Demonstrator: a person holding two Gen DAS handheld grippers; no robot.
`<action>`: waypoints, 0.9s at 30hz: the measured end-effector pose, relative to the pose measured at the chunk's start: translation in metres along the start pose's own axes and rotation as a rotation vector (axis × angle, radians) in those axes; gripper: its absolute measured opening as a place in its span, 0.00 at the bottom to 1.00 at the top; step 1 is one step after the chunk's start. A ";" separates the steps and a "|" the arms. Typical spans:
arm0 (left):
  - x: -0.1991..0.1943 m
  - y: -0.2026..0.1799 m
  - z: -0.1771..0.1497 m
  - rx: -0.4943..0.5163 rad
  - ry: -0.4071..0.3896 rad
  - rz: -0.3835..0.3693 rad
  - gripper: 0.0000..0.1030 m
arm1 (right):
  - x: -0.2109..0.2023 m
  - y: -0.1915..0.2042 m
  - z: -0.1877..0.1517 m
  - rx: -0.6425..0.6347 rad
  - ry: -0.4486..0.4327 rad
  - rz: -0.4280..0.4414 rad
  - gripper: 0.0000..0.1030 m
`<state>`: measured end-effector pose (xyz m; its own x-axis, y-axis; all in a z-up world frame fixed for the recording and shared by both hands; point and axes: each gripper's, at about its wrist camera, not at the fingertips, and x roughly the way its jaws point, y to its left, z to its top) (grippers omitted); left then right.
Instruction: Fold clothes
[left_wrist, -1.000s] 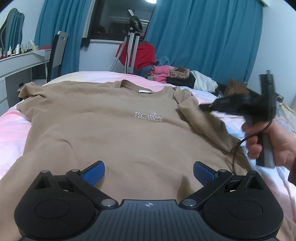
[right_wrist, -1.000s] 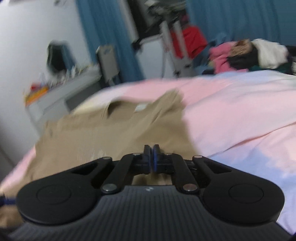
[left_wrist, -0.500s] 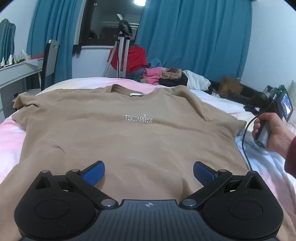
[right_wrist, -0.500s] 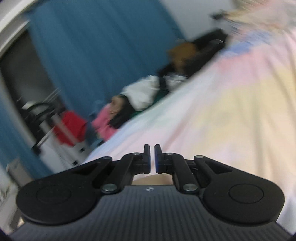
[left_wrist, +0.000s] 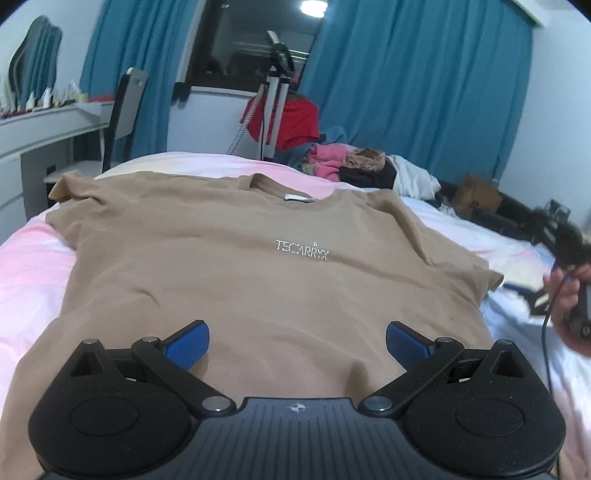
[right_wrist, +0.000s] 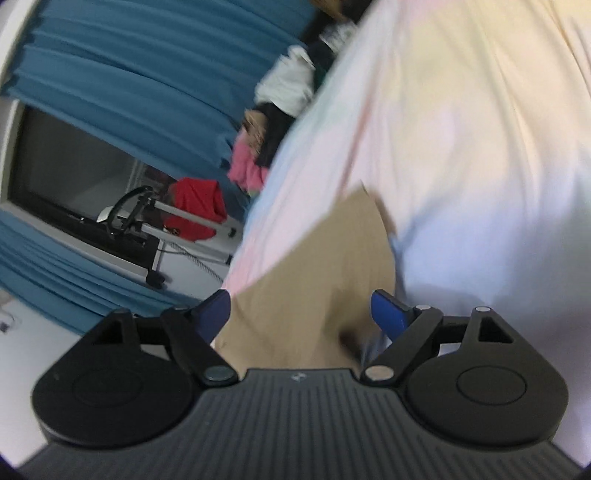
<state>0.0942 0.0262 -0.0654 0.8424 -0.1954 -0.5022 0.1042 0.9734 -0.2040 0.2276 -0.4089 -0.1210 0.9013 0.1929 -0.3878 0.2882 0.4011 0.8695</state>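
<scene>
The left gripper (left_wrist: 297, 343) points a bit down over the bottom of the tan shirt (left_wrist: 258, 280), its jaws wide with nothing in them. The right gripper (right_wrist: 301, 314) is rolled onto its side, so its view is tilted. Its jaws have just been opening and are wide over a sleeve, not pinching it. The shirt lies flat on the bed (left_wrist: 26, 273). Its chest reads "TECARRYX".

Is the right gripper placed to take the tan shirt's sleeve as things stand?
Probably yes. The right gripper has just opened wide, and the tan shirt sleeve lies flat on the bed sheet just ahead of it, with nothing covering it.
</scene>
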 end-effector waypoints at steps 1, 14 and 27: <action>-0.004 0.001 0.001 -0.011 -0.001 -0.004 1.00 | 0.002 -0.002 -0.006 0.032 0.030 0.006 0.83; -0.001 0.010 0.003 -0.086 0.034 -0.030 1.00 | 0.063 0.006 -0.031 -0.193 -0.167 0.010 0.83; 0.018 0.016 0.009 -0.149 0.043 -0.020 1.00 | 0.082 0.024 0.006 -0.277 -0.320 -0.019 0.05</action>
<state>0.1159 0.0394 -0.0705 0.8169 -0.2226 -0.5321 0.0384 0.9414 -0.3350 0.3108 -0.3885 -0.1299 0.9641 -0.0870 -0.2509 0.2476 0.6357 0.7311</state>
